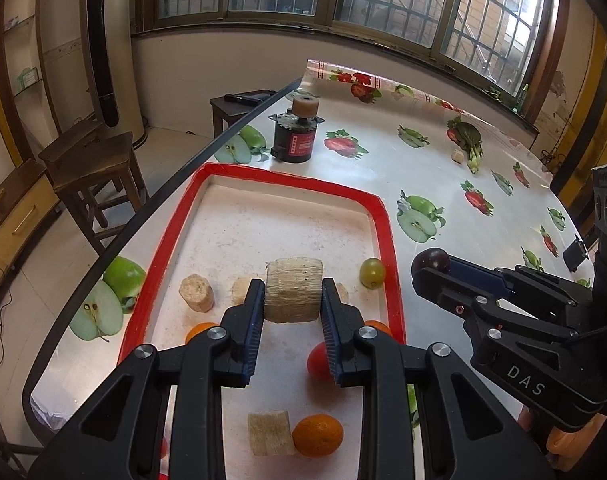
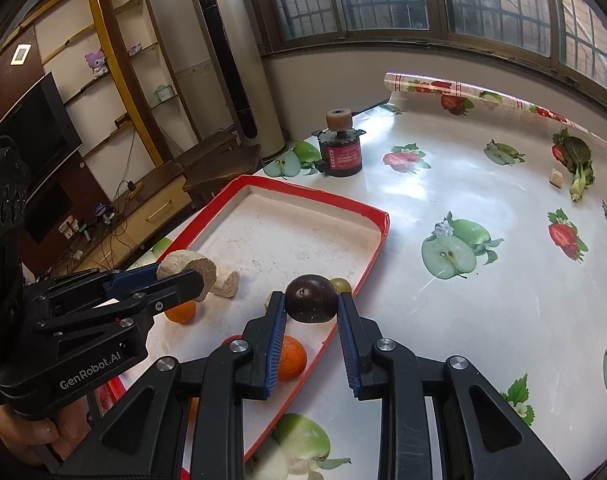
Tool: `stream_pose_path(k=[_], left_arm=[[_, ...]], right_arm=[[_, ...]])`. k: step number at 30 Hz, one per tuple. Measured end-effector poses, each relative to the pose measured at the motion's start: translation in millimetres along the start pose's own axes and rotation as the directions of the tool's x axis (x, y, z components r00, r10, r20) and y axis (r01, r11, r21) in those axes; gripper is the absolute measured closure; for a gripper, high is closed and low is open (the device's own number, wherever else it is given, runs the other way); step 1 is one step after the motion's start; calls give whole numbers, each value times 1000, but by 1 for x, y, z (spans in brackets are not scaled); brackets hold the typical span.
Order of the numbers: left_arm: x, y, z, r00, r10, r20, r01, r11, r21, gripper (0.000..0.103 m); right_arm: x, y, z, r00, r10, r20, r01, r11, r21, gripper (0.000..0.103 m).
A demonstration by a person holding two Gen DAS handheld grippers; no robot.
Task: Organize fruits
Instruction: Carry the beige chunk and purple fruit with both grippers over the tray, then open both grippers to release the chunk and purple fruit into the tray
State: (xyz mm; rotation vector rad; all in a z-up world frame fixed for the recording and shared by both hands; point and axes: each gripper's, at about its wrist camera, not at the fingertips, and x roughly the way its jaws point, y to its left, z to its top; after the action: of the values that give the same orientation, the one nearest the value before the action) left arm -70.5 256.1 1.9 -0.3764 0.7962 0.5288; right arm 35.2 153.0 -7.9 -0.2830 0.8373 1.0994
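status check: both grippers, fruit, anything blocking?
Left gripper shut on pale fibrous cylinder chunk above red-rimmed white tray. Right gripper shut on dark purple round fruit at tray's right edge. Nothing blocking.

Left gripper (image 1: 293,300) clamps a pale chunk (image 1: 294,289), perhaps sugarcane, over the red-rimmed tray (image 1: 391,248).

- Tray (image 1: 391,240): red rim, white floor.
- Tablecloth (image 2: 483,312): glossy white, printed with green apples and red strawberries.
- Plum (image 2: 311,298): dark purple.
- Cut stalk piece (image 1: 293,290): pale beige.
- Oranges (image 1: 317,435): orange.
- Grape (image 1: 372,273): green.
- Finger pads (image 2: 276,346): blue.
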Motion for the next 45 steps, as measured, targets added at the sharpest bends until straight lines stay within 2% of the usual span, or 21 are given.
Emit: stream_pose_path(k=[12, 23, 32, 39, 43, 45], left_arm=[[19, 18, 24, 1000, 21, -15, -22, 1000, -13, 78], [61, 35, 50, 996, 69, -57, -70, 997, -32, 78], [99, 42, 47, 985, 78, -153, -85, 996, -39, 78], [102, 39, 46, 984, 98, -148, -101, 995, -12, 78], [105, 41, 43, 982, 106, -157, -112, 993, -26, 70], [104, 43, 40, 981, 108, -161, -115, 993, -35, 68]], right_arm=[[26, 1, 20, 1000, 9, -15, -9, 1000, 1, 77], [65, -5, 48, 999, 0, -43, 1, 1000, 17, 76], [104, -2, 45, 994, -3, -110, 2, 1000, -13, 76], [121, -3, 39, 989, -10, -147, 6, 1000, -26, 74], [124, -2, 37, 989, -13, -148, 9, 1000, -30, 73], [122, -2, 37, 989, -11, -149, 6, 999, -33, 66]])
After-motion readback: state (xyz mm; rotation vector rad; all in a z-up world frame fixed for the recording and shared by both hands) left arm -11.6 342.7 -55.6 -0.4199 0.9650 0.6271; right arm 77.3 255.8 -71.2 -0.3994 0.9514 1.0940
